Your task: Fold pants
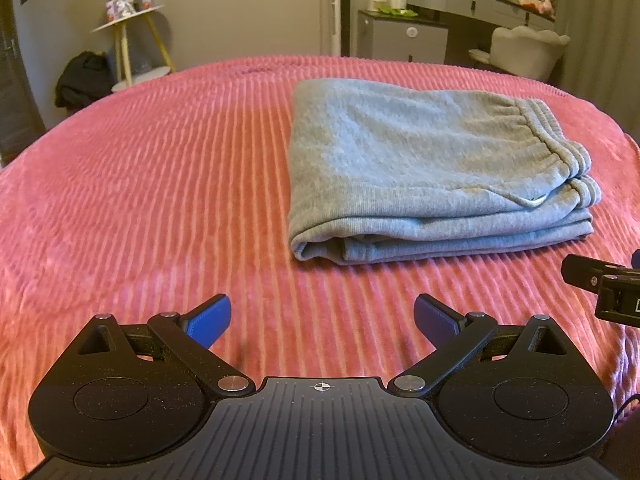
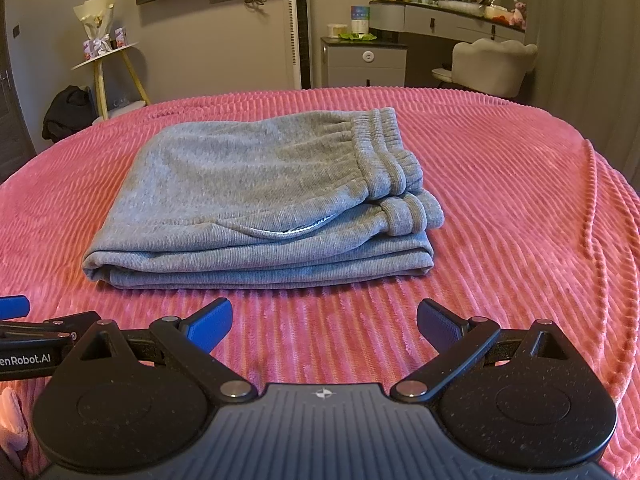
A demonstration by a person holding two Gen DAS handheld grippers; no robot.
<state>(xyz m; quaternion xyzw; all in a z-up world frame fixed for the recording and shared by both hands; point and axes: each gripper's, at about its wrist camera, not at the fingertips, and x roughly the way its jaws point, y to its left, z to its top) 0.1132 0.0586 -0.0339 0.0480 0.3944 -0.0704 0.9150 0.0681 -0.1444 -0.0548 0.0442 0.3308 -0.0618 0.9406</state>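
Observation:
Grey sweatpants (image 1: 420,168) lie folded into a thick rectangular stack on the pink ribbed bedspread (image 1: 160,200), waistband at the right end. They also show in the right wrist view (image 2: 260,204), centred ahead. My left gripper (image 1: 322,318) is open and empty, low over the bedspread, in front of and left of the pants. My right gripper (image 2: 324,320) is open and empty, just in front of the stack's near edge. Part of the right gripper (image 1: 600,284) shows at the left view's right edge; the left gripper's finger (image 2: 14,306) shows at the right view's left edge.
Beyond the bed stand a small round side table (image 2: 106,56) with a bouquet, a black bundle (image 2: 68,116) on the floor, a white tower fan (image 2: 298,24), a grey cabinet (image 2: 366,62), a vanity desk with bottles (image 2: 448,16) and a white chair (image 2: 492,64).

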